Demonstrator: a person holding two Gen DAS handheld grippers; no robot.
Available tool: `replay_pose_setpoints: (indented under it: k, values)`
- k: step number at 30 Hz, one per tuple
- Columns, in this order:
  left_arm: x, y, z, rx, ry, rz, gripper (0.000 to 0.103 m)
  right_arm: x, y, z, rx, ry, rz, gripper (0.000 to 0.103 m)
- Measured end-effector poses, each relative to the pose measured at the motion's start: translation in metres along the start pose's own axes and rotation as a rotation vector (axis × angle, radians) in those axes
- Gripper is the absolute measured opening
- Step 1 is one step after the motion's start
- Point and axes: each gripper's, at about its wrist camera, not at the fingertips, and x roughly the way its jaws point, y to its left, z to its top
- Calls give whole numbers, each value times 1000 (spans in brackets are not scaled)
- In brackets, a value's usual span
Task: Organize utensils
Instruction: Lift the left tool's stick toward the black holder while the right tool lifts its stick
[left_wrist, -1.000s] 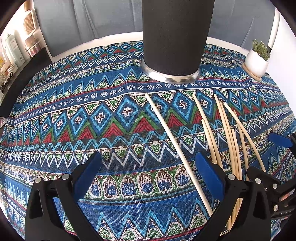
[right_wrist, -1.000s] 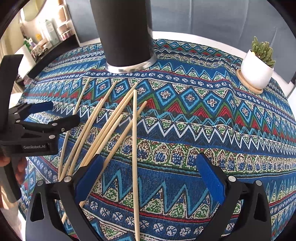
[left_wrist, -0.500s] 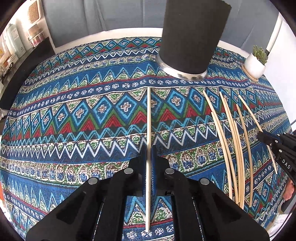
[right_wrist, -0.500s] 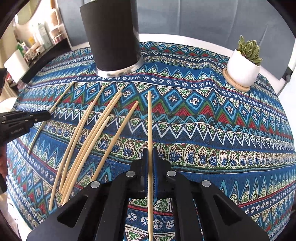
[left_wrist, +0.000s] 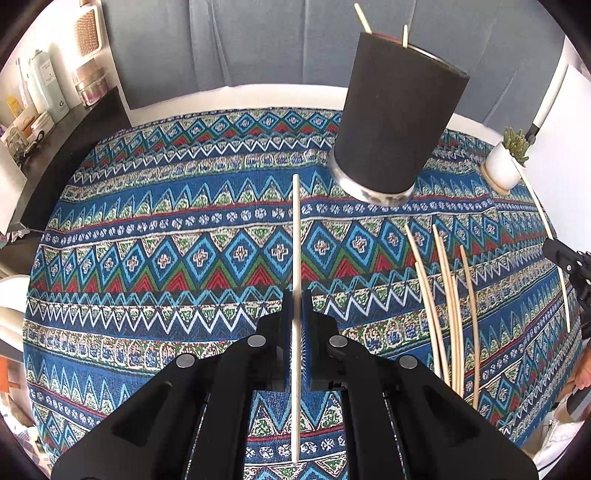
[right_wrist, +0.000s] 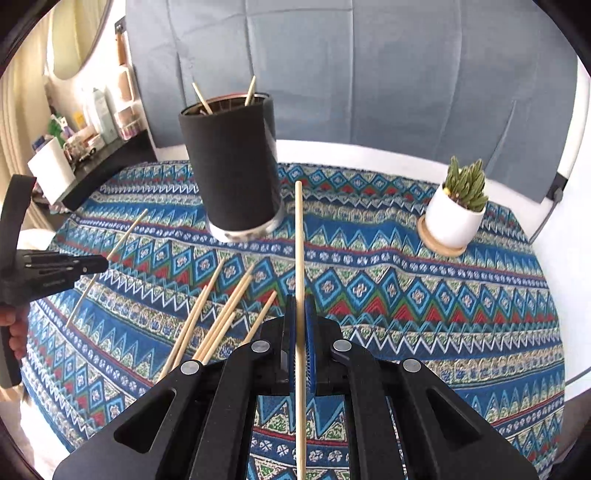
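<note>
Patterned tablecloth (left_wrist: 166, 258) under loose chopsticks (left_wrist: 447, 295)

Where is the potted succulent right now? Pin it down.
In the right wrist view the potted succulent stands on a wooden coaster at the tablecloth's far right, well right of the black holder.

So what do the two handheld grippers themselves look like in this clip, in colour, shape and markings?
Both are matte black plastic. The left gripper and right gripper each have angular linkage arms with triangular cut-outs, round silver pivot pins, and flat fingers faced with ribbed blue pads. Seen from the side, the left gripper's body carries small pale lettering, too blurred to read. No cables or sleeves show.
</note>
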Motion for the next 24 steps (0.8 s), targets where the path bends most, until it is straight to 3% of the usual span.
replay_pose_setpoints:
  k: [13,21,24]
  values:
    - [-89,-18,66,17,-182,-75,5,-60,1,62,-14,-219,27,5]
    - [-114,-28,108,26,-266,-139,5,-81,10,105,-43,-337,53,4]
    - [-115,-32,122,47,-306,-79,5,-83,13,118,-57,-386,75,4]
